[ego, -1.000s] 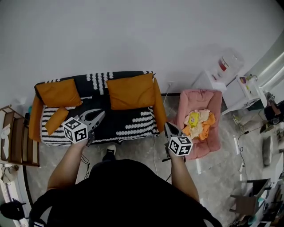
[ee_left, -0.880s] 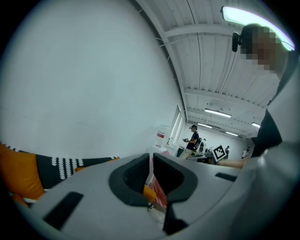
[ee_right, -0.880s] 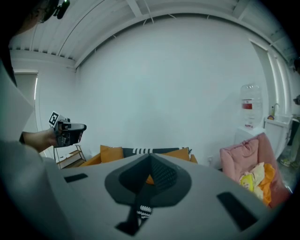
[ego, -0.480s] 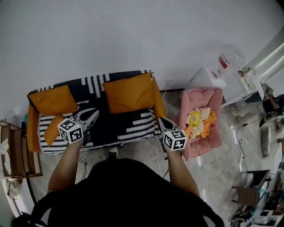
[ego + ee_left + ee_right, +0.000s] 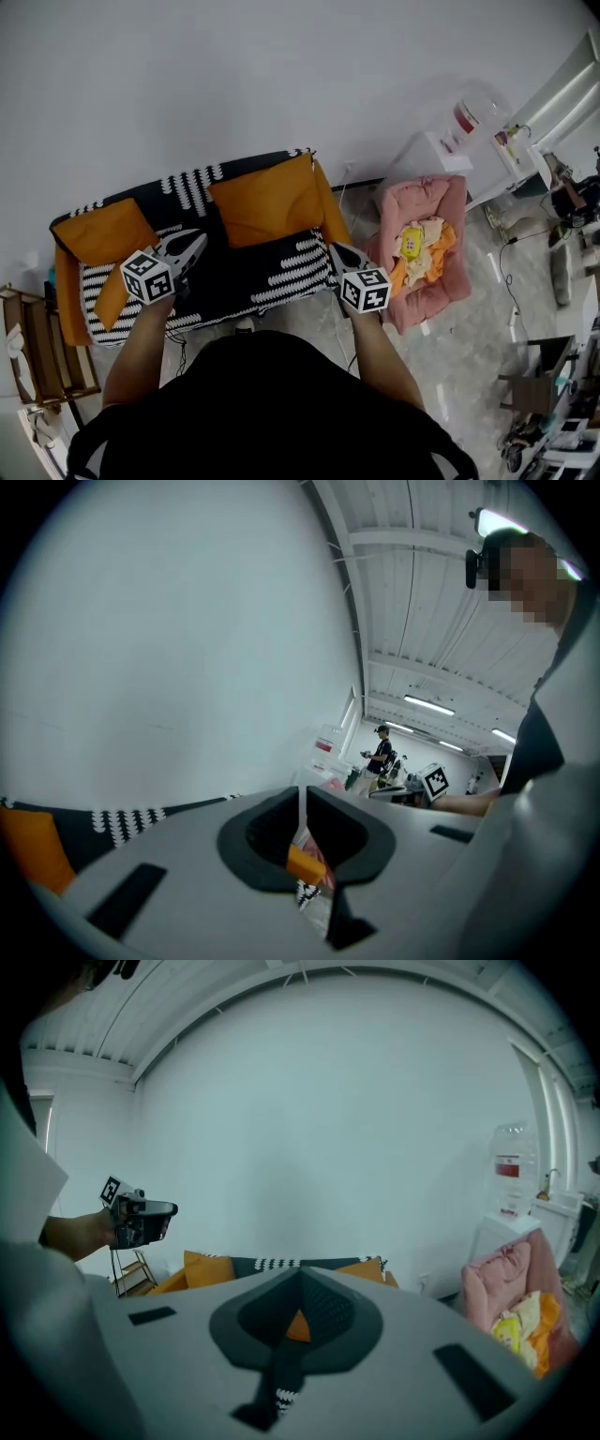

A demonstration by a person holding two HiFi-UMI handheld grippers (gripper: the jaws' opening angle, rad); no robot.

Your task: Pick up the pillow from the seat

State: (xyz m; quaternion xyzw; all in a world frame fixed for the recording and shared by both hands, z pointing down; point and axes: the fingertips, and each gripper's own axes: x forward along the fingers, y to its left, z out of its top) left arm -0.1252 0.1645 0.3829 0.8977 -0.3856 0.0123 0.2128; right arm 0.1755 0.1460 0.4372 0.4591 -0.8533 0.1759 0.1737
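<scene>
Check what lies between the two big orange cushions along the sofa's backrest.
Only black sofa cover with white dashes, between left orange cushion and right orange cushion; seen in head view.

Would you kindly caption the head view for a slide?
Left hand-held gripper and right hand-held gripper, both shut, held toward a striped sofa bearing orange pillows.

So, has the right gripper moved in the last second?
Yes. The right gripper has come nearer the sofa: earlier it hung in the gap beside the pink bed, now its shut jaws overlap the sofa's front corner.
</scene>
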